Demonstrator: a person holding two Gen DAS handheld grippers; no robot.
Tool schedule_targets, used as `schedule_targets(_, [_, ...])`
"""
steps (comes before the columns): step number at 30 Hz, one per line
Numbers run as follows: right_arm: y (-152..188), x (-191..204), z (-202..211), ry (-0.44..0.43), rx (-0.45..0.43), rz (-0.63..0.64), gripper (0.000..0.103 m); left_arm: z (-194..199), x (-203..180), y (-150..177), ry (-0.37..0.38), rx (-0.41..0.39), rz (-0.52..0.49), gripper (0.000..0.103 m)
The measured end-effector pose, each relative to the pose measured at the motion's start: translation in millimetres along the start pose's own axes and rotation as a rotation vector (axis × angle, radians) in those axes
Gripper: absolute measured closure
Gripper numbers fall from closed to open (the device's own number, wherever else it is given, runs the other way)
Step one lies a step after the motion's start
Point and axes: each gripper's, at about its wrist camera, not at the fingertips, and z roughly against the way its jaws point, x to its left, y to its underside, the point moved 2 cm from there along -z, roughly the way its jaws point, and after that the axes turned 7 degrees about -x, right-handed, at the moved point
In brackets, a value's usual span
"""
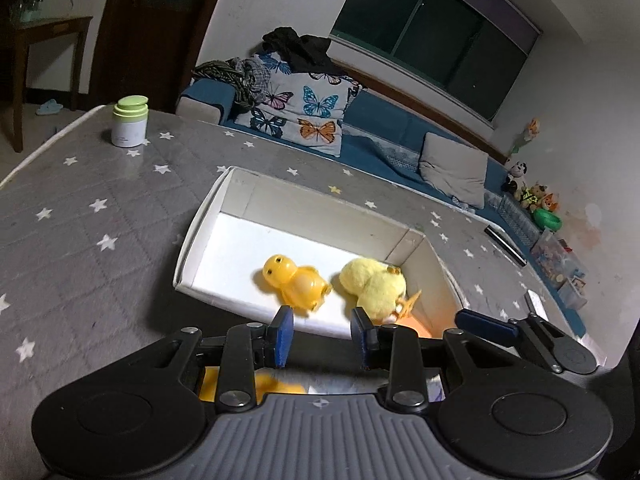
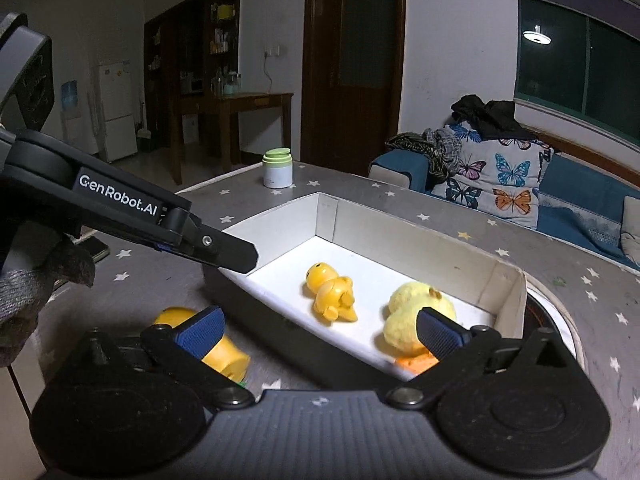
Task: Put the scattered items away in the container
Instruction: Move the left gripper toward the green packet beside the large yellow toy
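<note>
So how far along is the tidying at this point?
Done: the plastic duck and plush duck lie in the white box. In hand: nothing; left gripper and right gripper are open. Left: a yellow toy and green-lidded jar outside the box.

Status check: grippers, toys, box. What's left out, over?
Left gripper open, empty, at box near wall. Right gripper open, empty. Plastic duck and plush duck in box. One yellow toy outside, nothing blocking.

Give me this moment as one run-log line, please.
left gripper: open, empty | right gripper: open, empty | white box: plastic duck, plush duck | outside: yellow toy
</note>
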Motion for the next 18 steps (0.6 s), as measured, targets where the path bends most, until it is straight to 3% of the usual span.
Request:
schedule_targets(6, [20.3, 11.2, 19.0, -0.037, -0.011, -0.022, 0.000, 17.3, -1.0, 25.0, 0.004, 0.023, -0.007, 0.069])
schedule_targets(11, [43.3, 23.7, 16.9, -0.087, 0.074, -0.031, 0.000, 24.4, -7.8, 46.5, 0.008, 0.064, -0.031, 0.069])
schedule_targets(18, [66.1, 37.3, 13.3, -0.085, 0.129, -0.008, 0.000, 14.2, -14.9, 68.2, 0.010, 0.142, -0.060, 0.069])
